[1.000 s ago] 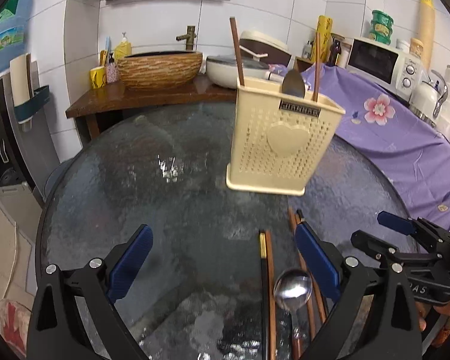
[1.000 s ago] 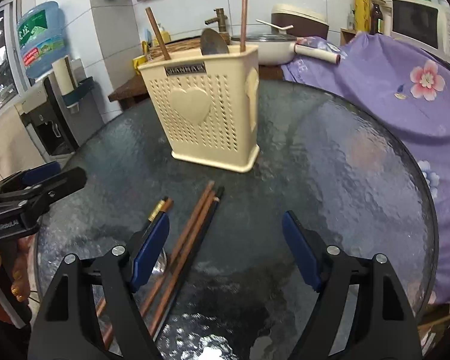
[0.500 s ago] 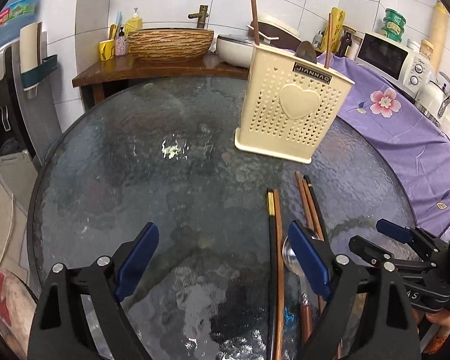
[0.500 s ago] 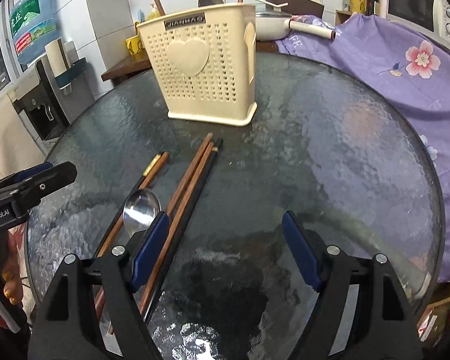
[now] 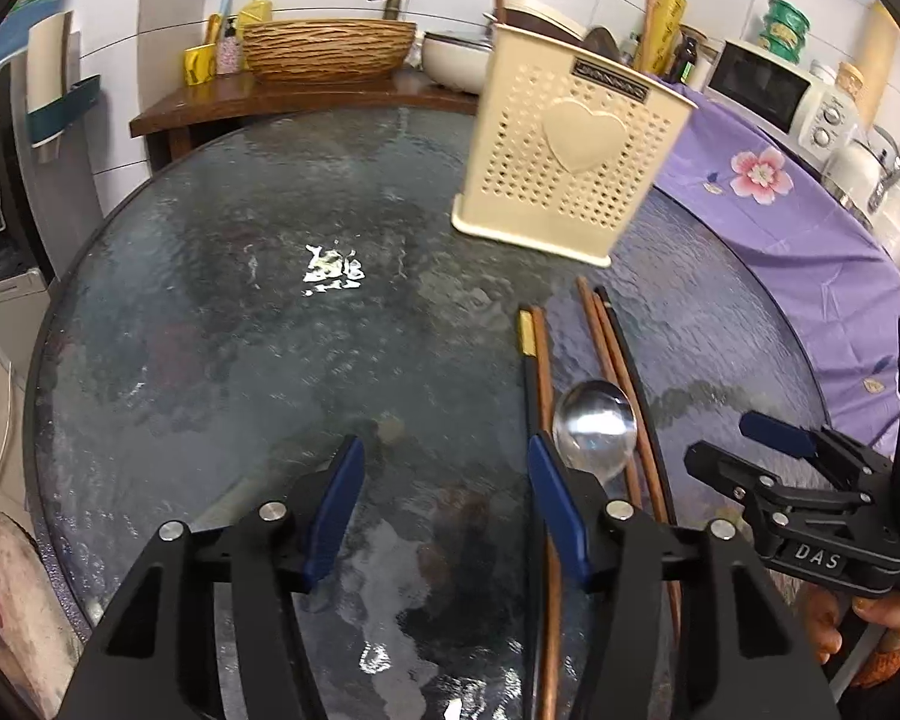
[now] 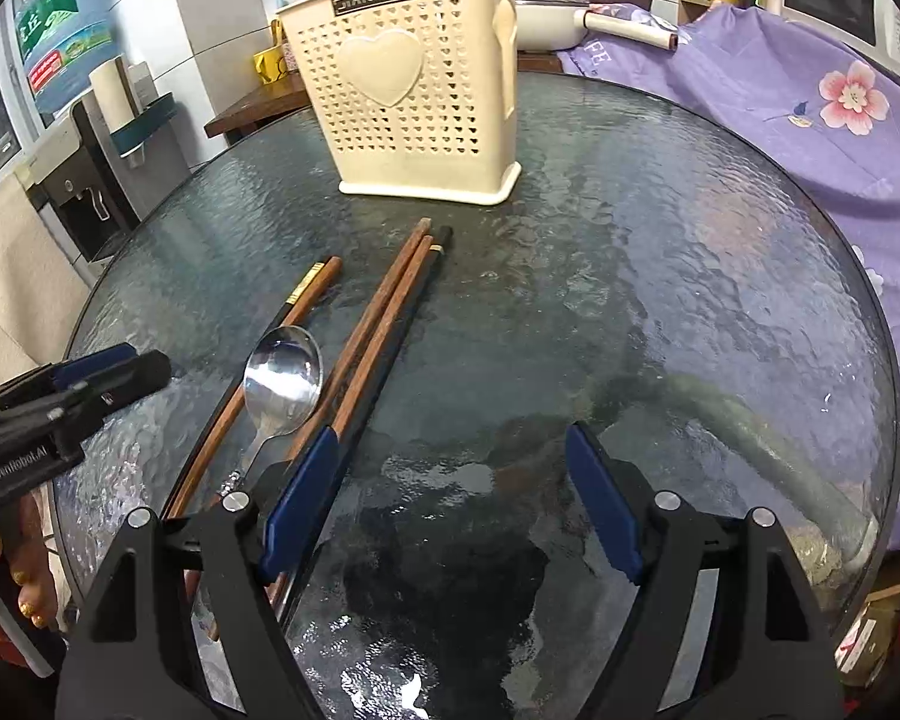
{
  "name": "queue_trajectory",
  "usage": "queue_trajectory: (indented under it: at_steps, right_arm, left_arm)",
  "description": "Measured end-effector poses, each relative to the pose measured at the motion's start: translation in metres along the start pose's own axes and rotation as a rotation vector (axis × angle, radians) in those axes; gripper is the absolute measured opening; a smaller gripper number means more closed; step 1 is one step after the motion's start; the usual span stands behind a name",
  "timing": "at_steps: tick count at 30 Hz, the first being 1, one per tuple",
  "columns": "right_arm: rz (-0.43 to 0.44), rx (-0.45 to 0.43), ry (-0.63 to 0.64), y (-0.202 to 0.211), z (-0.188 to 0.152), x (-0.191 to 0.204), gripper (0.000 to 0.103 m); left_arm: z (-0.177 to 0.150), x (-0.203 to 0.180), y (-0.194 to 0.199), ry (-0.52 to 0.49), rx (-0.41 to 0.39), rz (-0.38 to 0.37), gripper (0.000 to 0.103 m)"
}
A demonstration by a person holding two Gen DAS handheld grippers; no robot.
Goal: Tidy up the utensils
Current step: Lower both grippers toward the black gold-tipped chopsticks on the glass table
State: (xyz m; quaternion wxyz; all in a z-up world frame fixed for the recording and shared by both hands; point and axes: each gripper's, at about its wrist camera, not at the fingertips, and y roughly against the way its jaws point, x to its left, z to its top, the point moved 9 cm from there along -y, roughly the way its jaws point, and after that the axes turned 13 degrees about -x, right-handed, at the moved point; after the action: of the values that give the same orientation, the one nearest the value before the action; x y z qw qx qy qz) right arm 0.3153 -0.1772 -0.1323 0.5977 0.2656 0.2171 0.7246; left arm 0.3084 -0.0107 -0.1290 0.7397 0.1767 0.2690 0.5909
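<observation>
A round table of dark, rippled glass point(image 6: 660, 276) fills most of both views. Far right, a purple cloth with pink flowers point(image 6: 810, 90) drapes over a counter beside it, and at the far left stands a wooden side table carrying a woven brown basin point(image 5: 329, 48).

On the far half of the glass stands a cream perforated plastic utensil holder with a raised heart on its face point(image 6: 417, 96), upright, with a few chopsticks and a spoon bowl poking above its rim.

The left gripper point(image 5: 447, 507) hovers low over the near edge of the table, its blue-padded jaws spread wide with nothing between them; its right finger overlaps the near part of the utensils in the left wrist view. The right gripper point(image 6: 450, 510) is likewise spread wide and empty, its left finger lying over the near ends of the chopsticks.

Near of the holder, loose utensils lie on the glass, pointing roughly toward it. A group of three chopsticks, two brown wooden and one black point(image 6: 390, 312), lies close together on the right. A second pair, one brown and one black with a gold band point(image 6: 306, 294), lies to the left. Between the two groups rests a shiny steel spoon point(image 6: 282, 381), bowl up and facing away, its handle running near under the right gripper's left finger.
</observation>
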Motion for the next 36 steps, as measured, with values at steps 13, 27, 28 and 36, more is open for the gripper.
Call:
queue_trajectory:
  at_steps: [13, 27, 28, 36]
  right_arm:
    - [-0.008, 0.028, 0.055, -0.010, -0.007, 0.011, 0.078]
    - [-0.117, 0.025, 0.114, -0.013, -0.005, -0.001, 0.078]
    - [-0.123, 0.026, 0.108, -0.013, -0.005, -0.006, 0.078]
    - [-0.147, 0.031, 0.060, -0.011, -0.005, -0.031, 0.077]
  left_arm:
    - [-0.021, -0.019, -0.010, -0.062, 0.053, -0.027, 0.047]
    - [-0.021, -0.024, -0.013, -0.125, 0.061, -0.006, 0.047]
    - [-0.020, -0.023, -0.013, -0.125, 0.060, -0.004, 0.047]
    - [-0.009, 0.007, -0.016, -0.059, 0.053, 0.054, 0.047]
